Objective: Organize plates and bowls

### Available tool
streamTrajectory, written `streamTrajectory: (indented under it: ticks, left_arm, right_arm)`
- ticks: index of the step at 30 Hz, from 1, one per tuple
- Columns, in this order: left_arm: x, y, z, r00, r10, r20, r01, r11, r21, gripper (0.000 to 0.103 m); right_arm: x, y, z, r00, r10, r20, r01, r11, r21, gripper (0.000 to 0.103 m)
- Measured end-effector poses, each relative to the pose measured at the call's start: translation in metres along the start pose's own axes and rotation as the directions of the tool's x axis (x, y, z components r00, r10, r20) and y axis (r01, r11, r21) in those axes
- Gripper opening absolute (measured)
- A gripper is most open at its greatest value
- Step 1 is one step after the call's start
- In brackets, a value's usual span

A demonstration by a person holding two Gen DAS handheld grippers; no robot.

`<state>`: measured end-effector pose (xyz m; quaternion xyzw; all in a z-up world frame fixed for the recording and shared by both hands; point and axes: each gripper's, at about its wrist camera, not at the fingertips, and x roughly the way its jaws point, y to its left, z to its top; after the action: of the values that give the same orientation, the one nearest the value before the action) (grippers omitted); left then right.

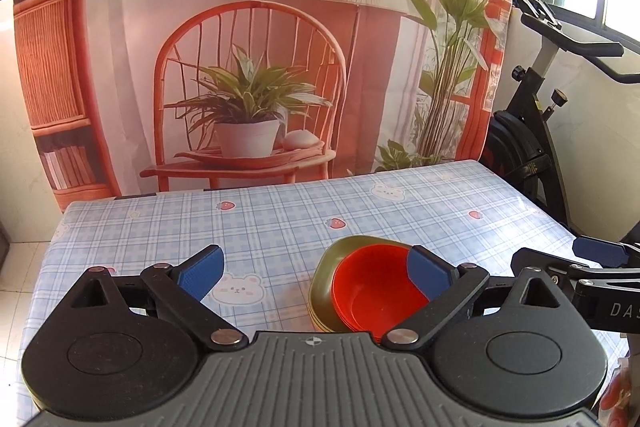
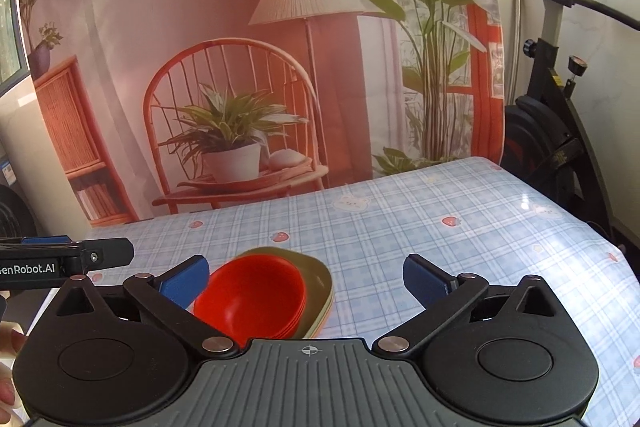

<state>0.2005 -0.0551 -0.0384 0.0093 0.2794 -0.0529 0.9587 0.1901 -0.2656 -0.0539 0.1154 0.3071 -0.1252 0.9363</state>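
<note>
A stack of red bowls sits nested on a stack of olive-green plates on the checked tablecloth. My left gripper hovers above the cloth with its blue-padded jaws wide open and nothing between them; the stack lies below its right finger. My right gripper is also wide open and holds nothing; the stack lies below its left finger. The other gripper shows at each view's edge: the right gripper and the left gripper.
The table carries a blue plaid cloth with bears and strawberries. A printed backdrop hangs behind its far edge. An exercise bike stands beyond the table's right side. A hand shows at the lower left.
</note>
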Motion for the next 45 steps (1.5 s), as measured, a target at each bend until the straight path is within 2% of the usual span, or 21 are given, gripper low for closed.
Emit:
streamTrajectory:
  ticks: [5, 14, 17, 21, 26, 30, 36, 40, 45]
  left_arm:
    - [-0.019, 0.0, -0.004, 1.0, -0.018, 0.006, 0.018, 1.0, -0.022, 0.103]
    - [-0.07, -0.008, -0.005, 0.996, 0.039, 0.082, -0.037, 0.999, -0.019, 0.103]
    - [-0.096, -0.013, -0.001, 0.99, 0.051, 0.135, -0.05, 0.999, -0.009, 0.103]
    - [-0.131, -0.017, 0.002, 0.981, 0.021, 0.195, -0.019, 1.0, -0.014, 0.102]
    - [-0.179, -0.027, 0.004, 0.959, 0.096, 0.267, -0.097, 0.995, -0.01, 0.102]
    - [-0.212, -0.033, 0.003, 0.948, 0.098, 0.302, -0.104, 0.995, 0.004, 0.102]
    - [-0.234, -0.033, 0.007, 0.947, 0.069, 0.313, -0.067, 0.998, -0.018, 0.102]
    - [-0.243, -0.037, 0.007, 0.933, 0.105, 0.345, -0.108, 0.994, -0.011, 0.102]
    - [-0.249, -0.041, 0.005, 0.932, 0.103, 0.347, -0.116, 0.993, 0.016, 0.102]
  right_arm:
    - [-0.021, 0.002, 0.001, 1.0, -0.003, 0.031, 0.003, 1.0, -0.012, 0.103]
    - [-0.067, 0.011, 0.007, 0.996, 0.018, 0.091, -0.014, 0.999, -0.045, 0.103]
    - [-0.089, 0.012, 0.012, 0.991, 0.025, 0.128, -0.018, 0.998, -0.056, 0.103]
    - [-0.121, 0.015, 0.021, 0.983, 0.036, 0.179, -0.022, 0.997, -0.079, 0.103]
    - [-0.166, 0.019, 0.032, 0.971, 0.055, 0.235, -0.03, 0.994, -0.105, 0.103]
    - [-0.195, 0.021, 0.037, 0.963, 0.066, 0.26, -0.037, 0.993, -0.116, 0.103]
    - [-0.225, 0.029, 0.043, 0.956, 0.069, 0.286, -0.024, 0.987, -0.159, 0.103]
    - [-0.237, 0.032, 0.049, 0.947, 0.074, 0.314, -0.024, 0.987, -0.158, 0.103]
    - [-0.244, 0.036, 0.049, 0.942, 0.073, 0.327, -0.019, 0.986, -0.166, 0.103]
